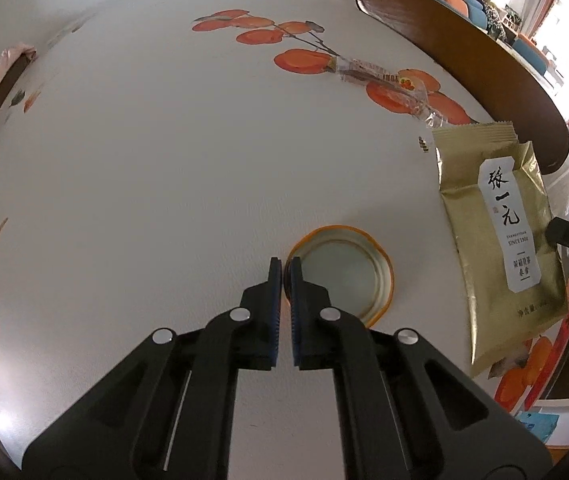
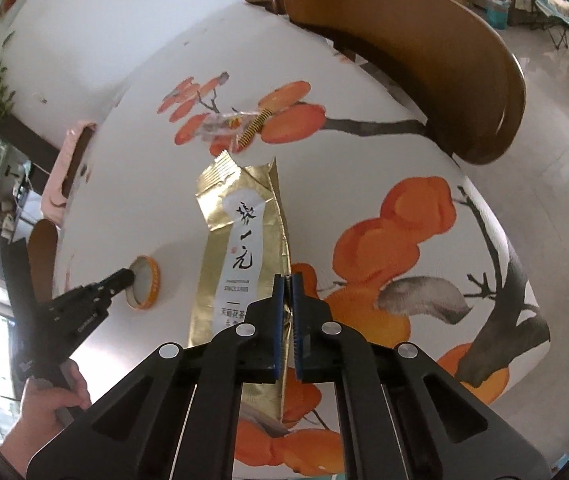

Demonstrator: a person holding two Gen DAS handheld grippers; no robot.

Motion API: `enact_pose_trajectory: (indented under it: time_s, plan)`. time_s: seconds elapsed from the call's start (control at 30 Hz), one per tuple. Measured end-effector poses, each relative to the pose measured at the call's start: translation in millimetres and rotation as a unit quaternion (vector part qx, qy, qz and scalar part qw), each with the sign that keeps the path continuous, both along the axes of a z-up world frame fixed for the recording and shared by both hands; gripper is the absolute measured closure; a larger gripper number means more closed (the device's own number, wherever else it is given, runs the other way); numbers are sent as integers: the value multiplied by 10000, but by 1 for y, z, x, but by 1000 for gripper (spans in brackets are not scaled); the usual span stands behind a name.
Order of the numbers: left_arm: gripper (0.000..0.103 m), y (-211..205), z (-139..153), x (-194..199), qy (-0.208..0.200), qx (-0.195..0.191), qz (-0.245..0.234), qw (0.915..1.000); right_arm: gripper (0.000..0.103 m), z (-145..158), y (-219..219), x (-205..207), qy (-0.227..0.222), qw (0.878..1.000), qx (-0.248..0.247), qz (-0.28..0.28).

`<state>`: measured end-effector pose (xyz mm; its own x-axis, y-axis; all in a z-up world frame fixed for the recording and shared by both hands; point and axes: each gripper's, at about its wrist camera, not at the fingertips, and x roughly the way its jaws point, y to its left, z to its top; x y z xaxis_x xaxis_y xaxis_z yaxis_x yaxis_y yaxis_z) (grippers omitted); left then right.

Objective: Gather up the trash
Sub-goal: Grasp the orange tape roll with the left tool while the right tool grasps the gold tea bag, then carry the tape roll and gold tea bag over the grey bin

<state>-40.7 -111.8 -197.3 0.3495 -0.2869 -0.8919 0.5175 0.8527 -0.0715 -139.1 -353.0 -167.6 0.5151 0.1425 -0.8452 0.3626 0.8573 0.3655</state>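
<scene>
Pinching the near rim of an orange jar lid (image 1: 340,272), the left claw (image 1: 285,276) has its blue-padded fingers nearly together, one inside the rim and one outside. The lid lies upside down, pale liner facing up inside a thin orange wall, on a white surface (image 1: 144,160) printed with orange persimmons and dark branches. In the right wrist view the same lid (image 2: 146,282) shows at the left with the left claw (image 2: 126,278) on it, and the person's hand (image 2: 44,412) wrapped around that tool's handle.

The right claw (image 2: 287,284) is drawn narrow on the long edge of a gold foil tea pouch (image 2: 240,240). The pouch is flat and creased, with a crimped seal at its far end and a white label bearing black brush characters; it reaches away from the claw across the surface. From the left wrist view the pouch (image 1: 496,236) sits to the right of the lid, apart from it, with a dark finger of the right tool touching its right edge.

Beyond the pouch's sealed end lies a crumpled clear plastic wrapper (image 1: 388,80) with small printed marks, resting over the persimmon print; it is seen again (image 2: 232,128) in the right wrist view. A curved brown chair back (image 2: 424,60) stands at the far edge of the surface.
</scene>
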Motion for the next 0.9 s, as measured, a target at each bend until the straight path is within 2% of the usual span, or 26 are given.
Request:
enact_pose_trajectory:
  time_s: [0.13,0.5,0.63,0.9]
  plan:
    - [101,6,0,2,127,-187,107,9997,99,3,-1,0,-58,9999,87,-11]
    - [101,31,21,2,79,-511,360,9980,100,22,-1,1,-368,9991,220,24]
    - [101,39,33,-2,-63,-530,380,9978,100,35,7,8,-537,9981,220,189]
    - [101,79,56,-1,-258,-570,734,9953,100,62,41,27,-875,9939,260,620]
